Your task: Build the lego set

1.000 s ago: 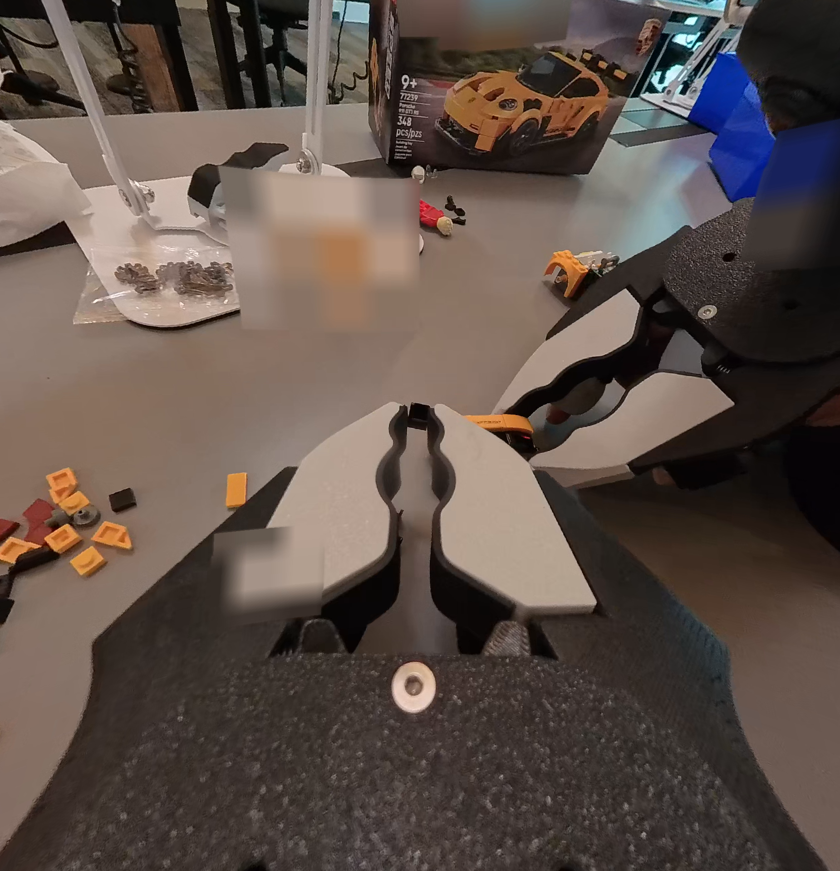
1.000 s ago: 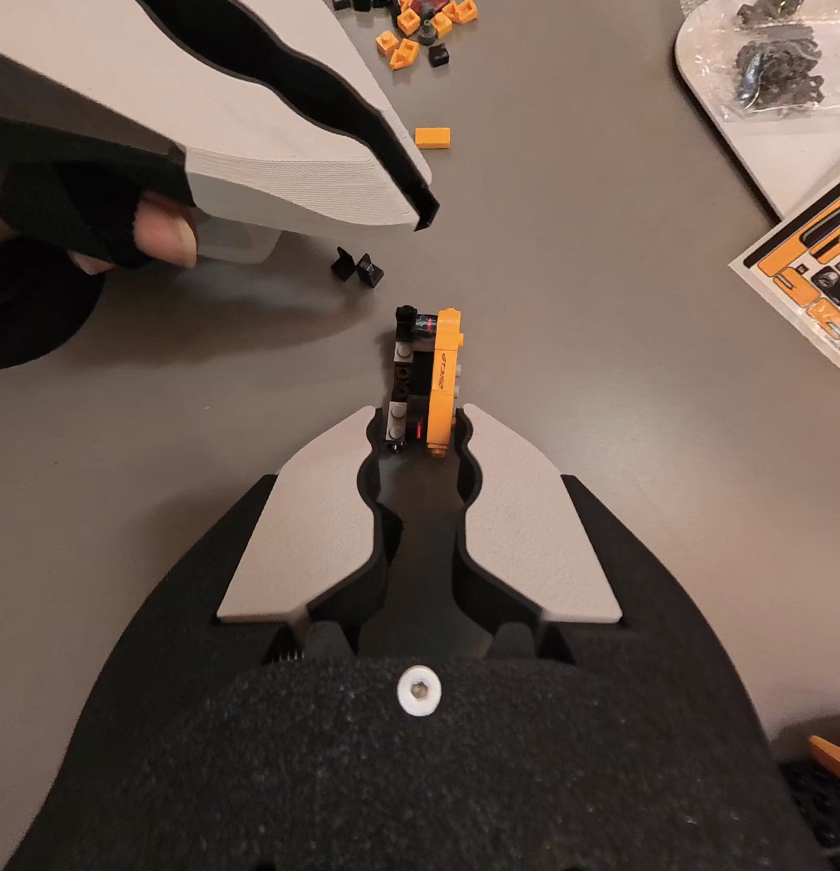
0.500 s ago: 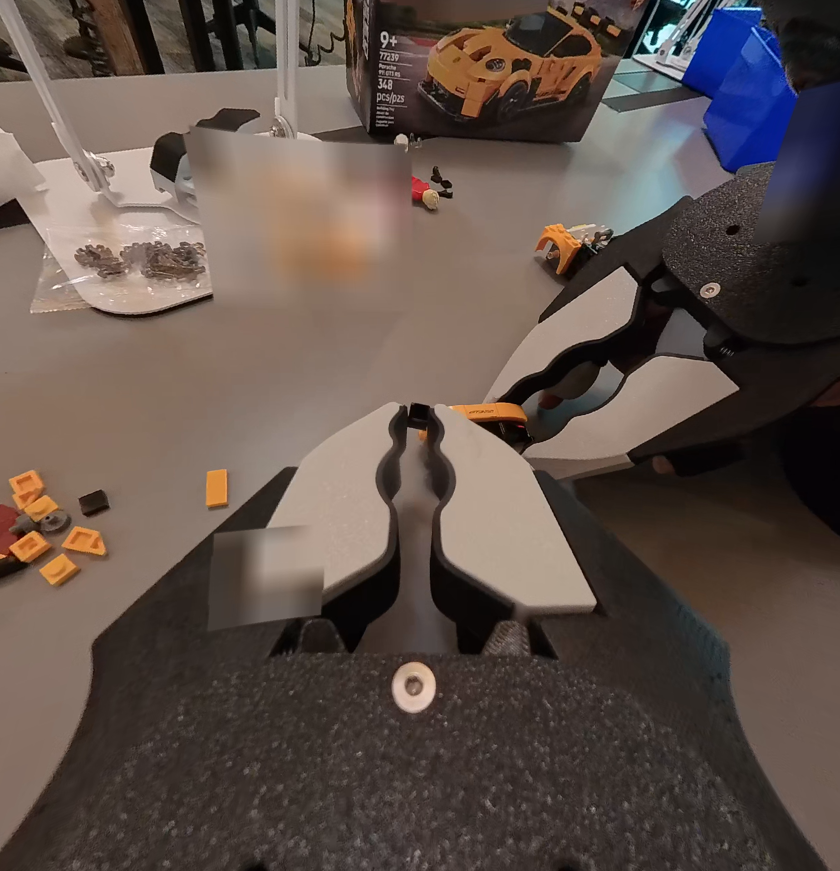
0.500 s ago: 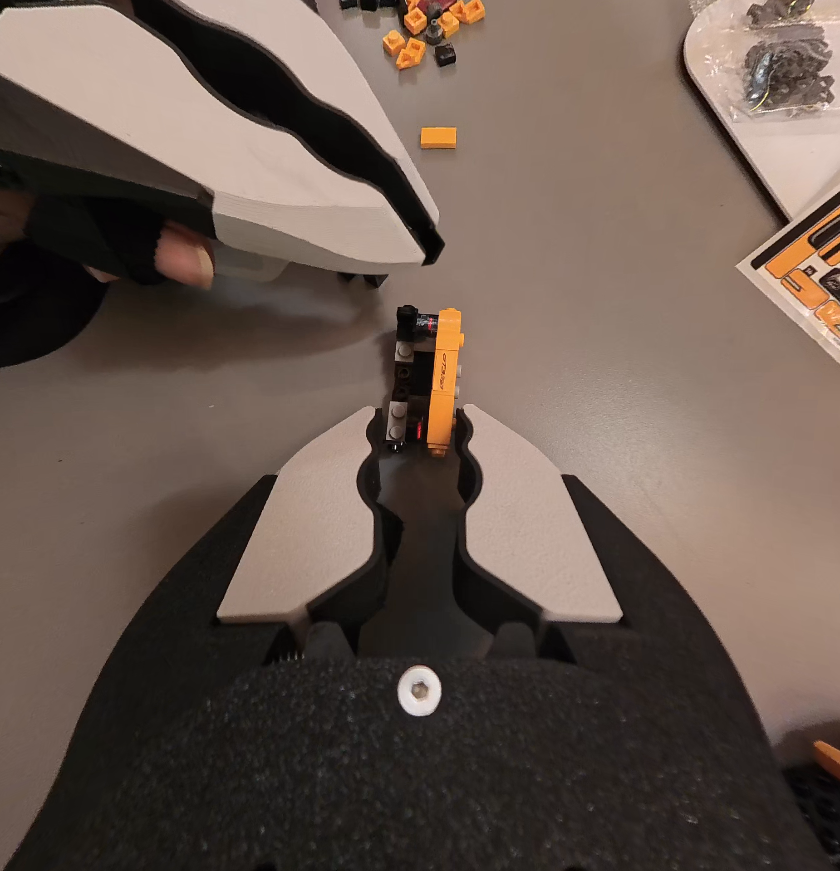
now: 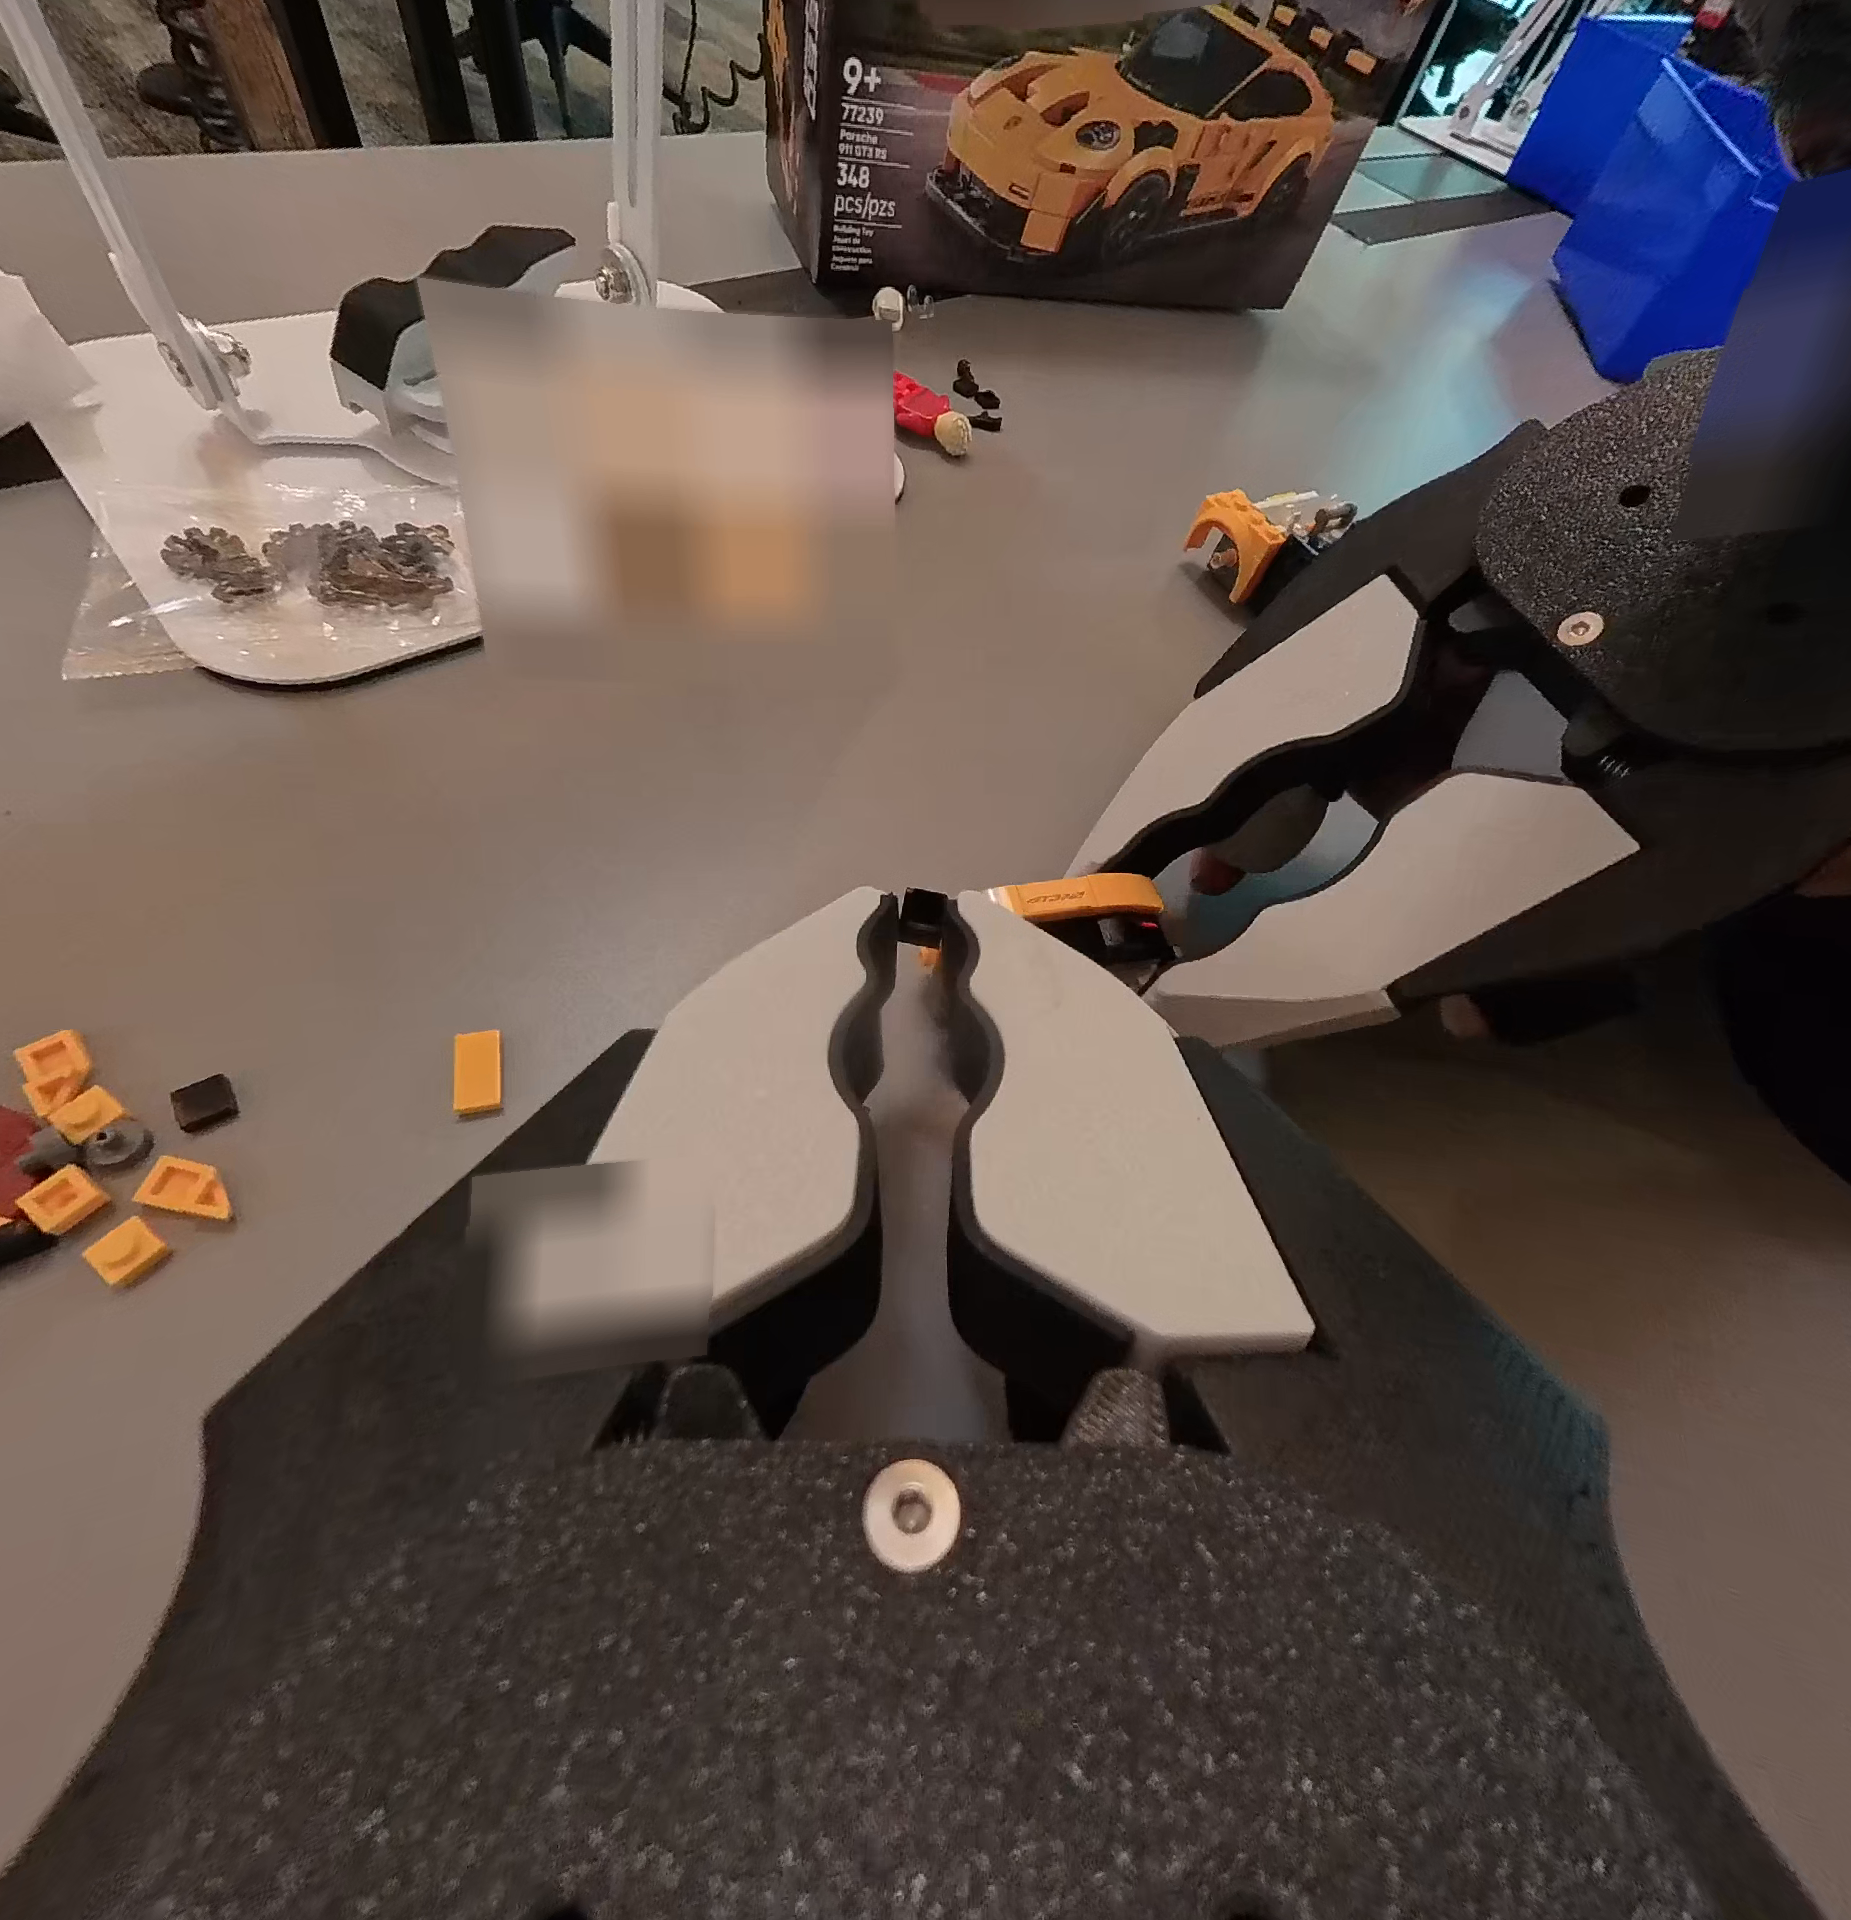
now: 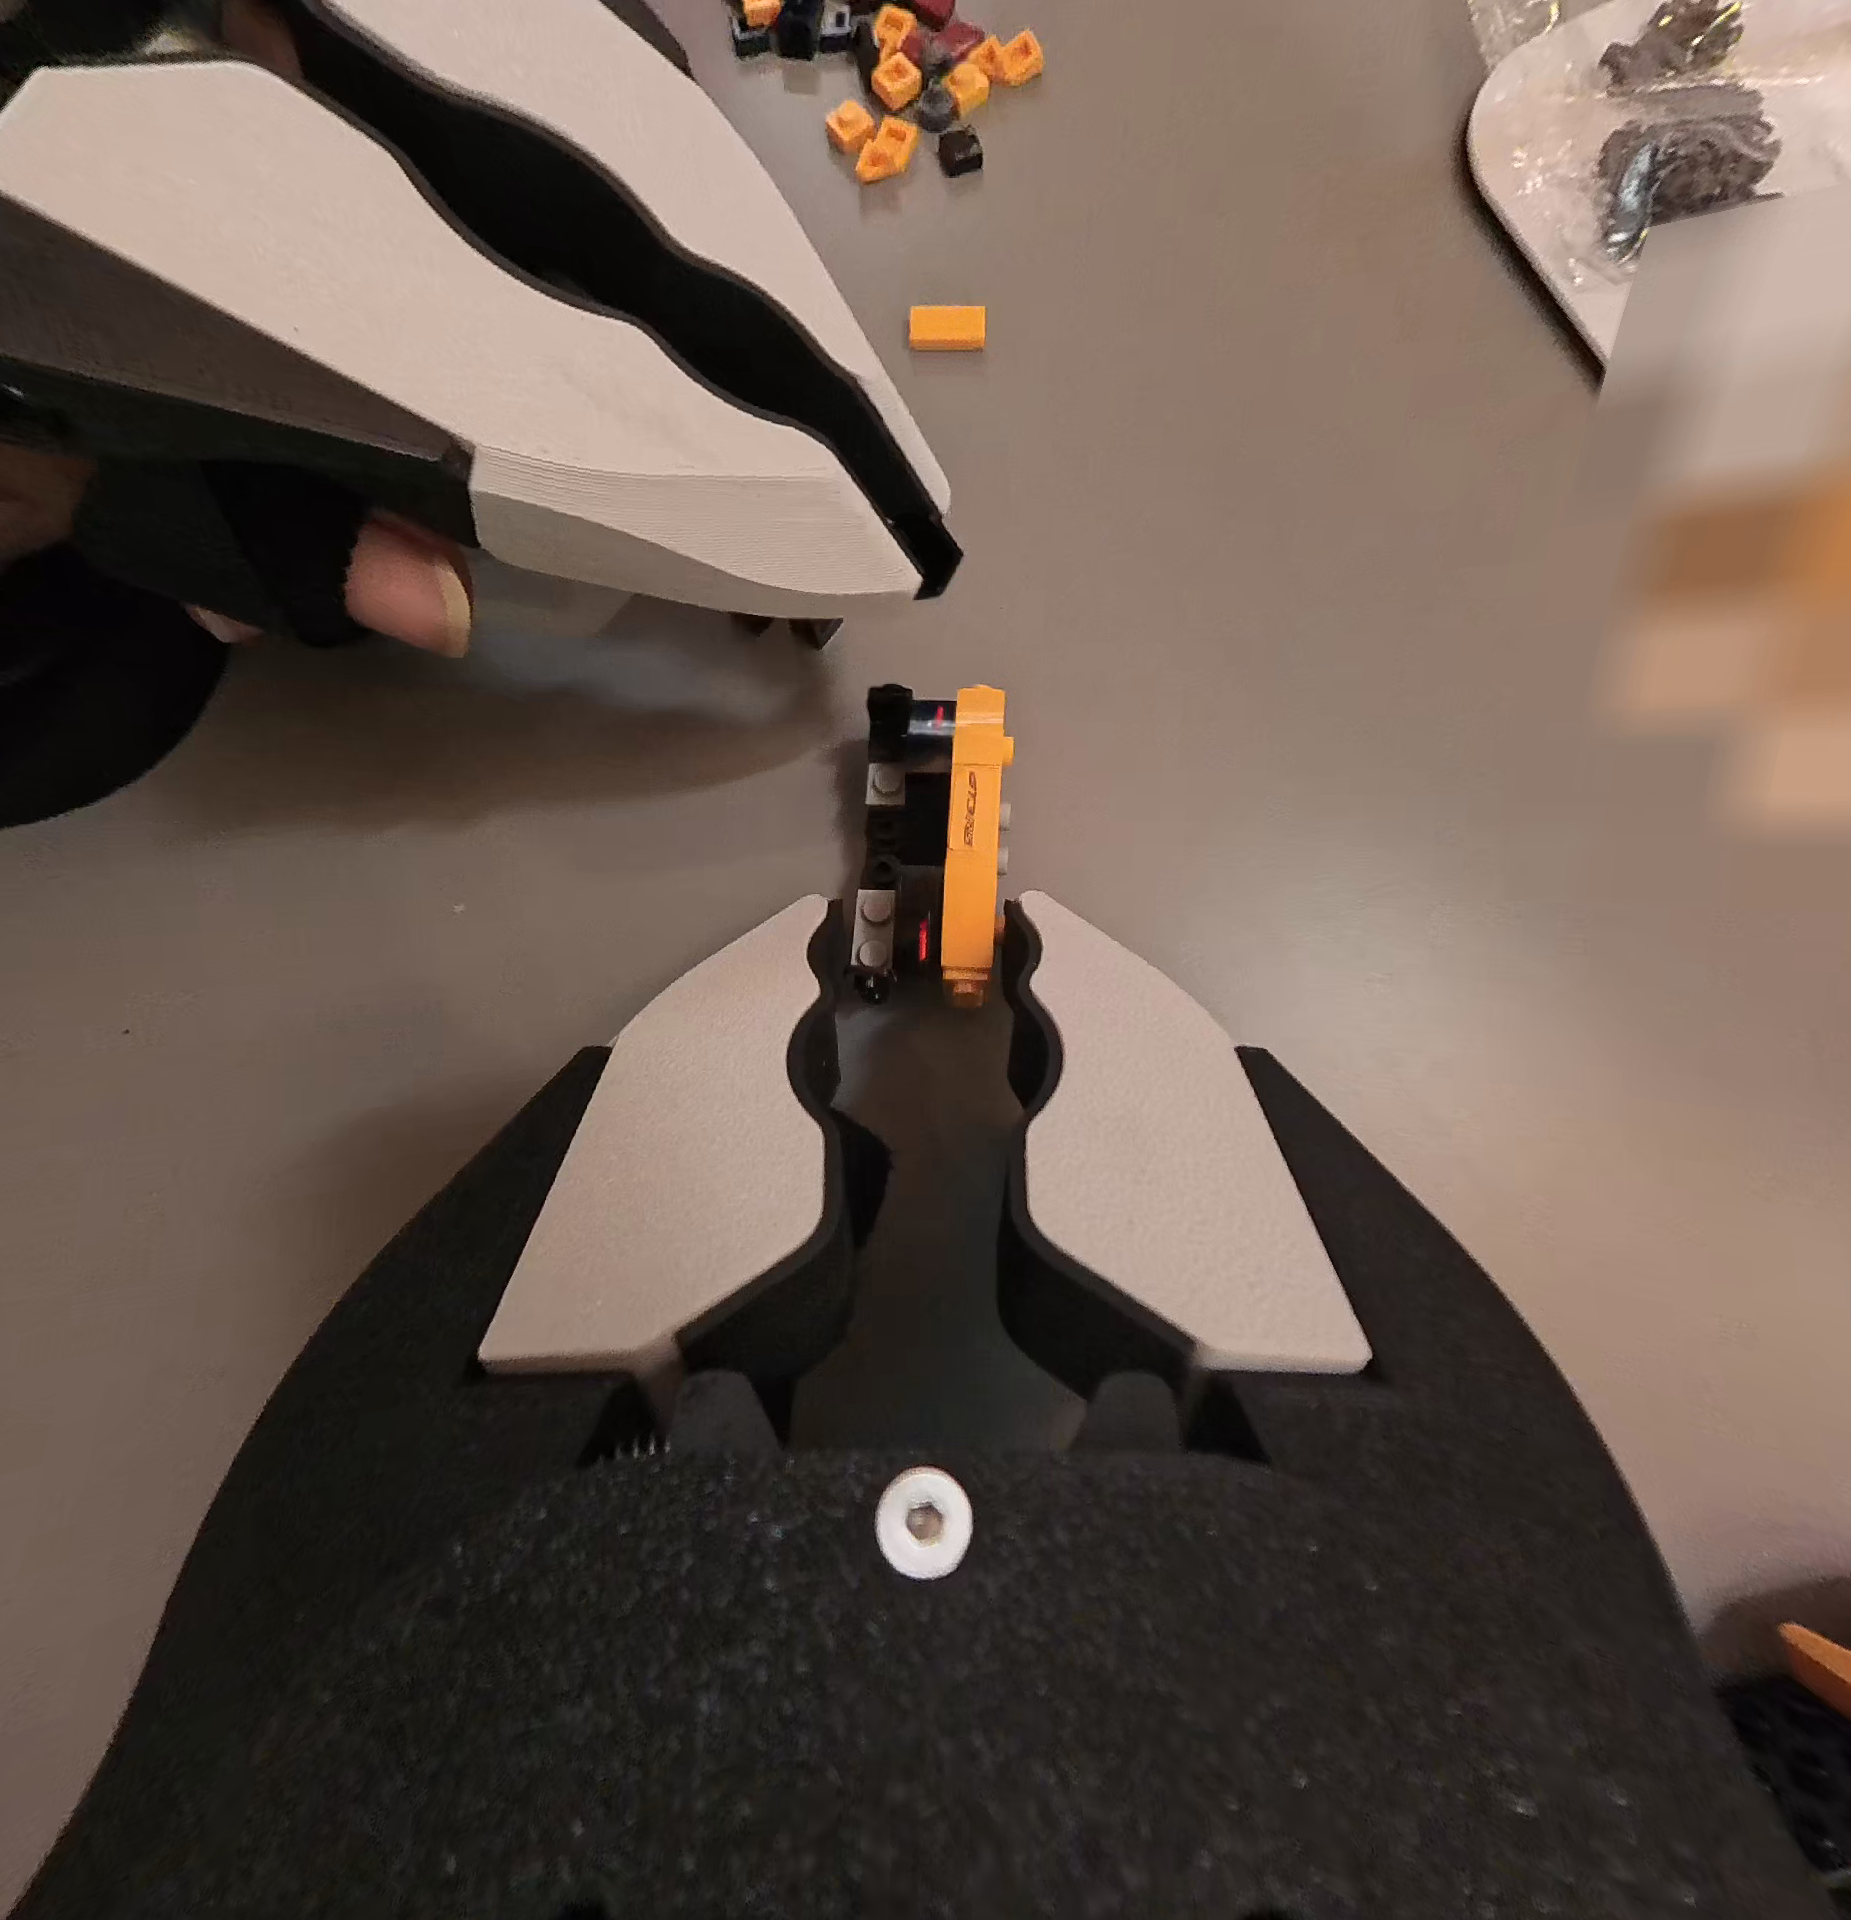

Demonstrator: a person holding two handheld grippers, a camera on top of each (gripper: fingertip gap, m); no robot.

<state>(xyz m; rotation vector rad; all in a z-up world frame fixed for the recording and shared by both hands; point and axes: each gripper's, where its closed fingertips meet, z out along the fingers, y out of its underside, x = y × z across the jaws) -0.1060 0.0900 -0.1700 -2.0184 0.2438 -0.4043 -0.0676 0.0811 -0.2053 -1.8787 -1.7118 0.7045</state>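
Note:
My left gripper (image 5: 921, 902) is shut on a small black piece (image 5: 922, 918) held at its tips. My right gripper (image 6: 921, 920) is shut on the near end of an orange and black lego assembly (image 6: 971, 810), which sticks out forward just above the grey table. In the left wrist view the right gripper (image 5: 1129, 930) comes in from the right, and the assembly's orange top (image 5: 1082, 894) lies just right of my left tips. In the right wrist view the left gripper (image 6: 926, 556) sits close above and left of the assembly's far end, apart from it.
Loose orange, black and dark red pieces (image 5: 100, 1153) lie at the left, with an orange tile (image 5: 477, 1070) nearby. A bag of dark parts (image 5: 308, 556), the set's box (image 5: 1056, 135), a red minifigure (image 5: 931, 410) and an orange sub-build (image 5: 1248, 530) lie farther back. The grippers' ends are close to 6 centimetres from one another. About 9 centimetres separates my left fingertips from the orange tile (image 5: 477, 1070). The right camera catches it too, in the right wrist view (image 6: 947, 325).
My left gripper has moved closer to the assembly's far end and now covers the two small black pieces on the table. The right gripper and assembly have stayed put.

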